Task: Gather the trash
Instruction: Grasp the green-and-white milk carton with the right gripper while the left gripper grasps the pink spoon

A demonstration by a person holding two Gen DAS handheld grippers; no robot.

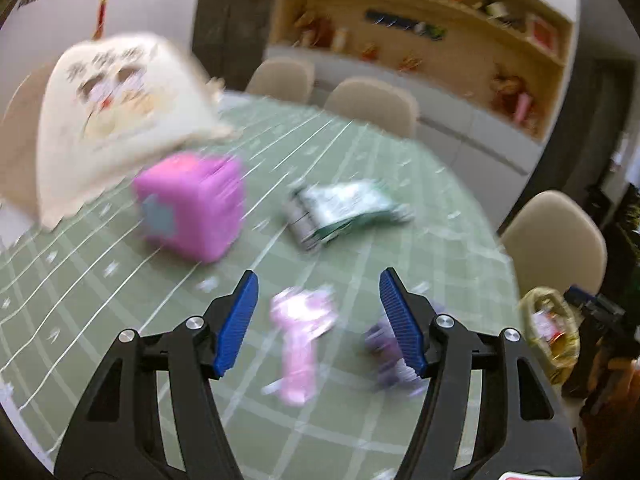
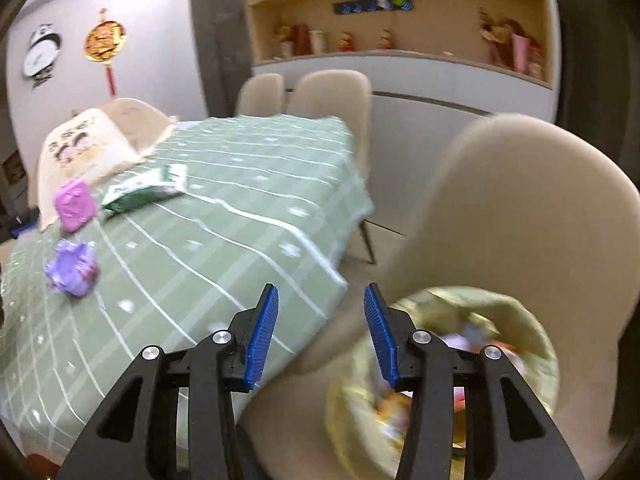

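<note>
My left gripper (image 1: 319, 288) is open and empty above the green checked table (image 1: 360, 152). A crumpled pink wrapper (image 1: 298, 344) lies between its fingers, below them. A purple wrapper (image 1: 386, 354) lies by the right finger, also in the right wrist view (image 2: 72, 268). A green packet (image 1: 348, 210) lies further off, also in the right wrist view (image 2: 144, 192). My right gripper (image 2: 320, 300) is open and empty past the table's edge, beside a yellow-lined trash bin (image 2: 516, 320) holding wrappers; the bin also shows in the left wrist view (image 1: 550, 328).
A pink cube box (image 1: 192, 208) and a cream food cover (image 1: 116, 120) stand at the table's left. Beige chairs (image 2: 512, 208) ring the table; one stands right behind the bin. Shelves (image 2: 400, 8) line the far wall.
</note>
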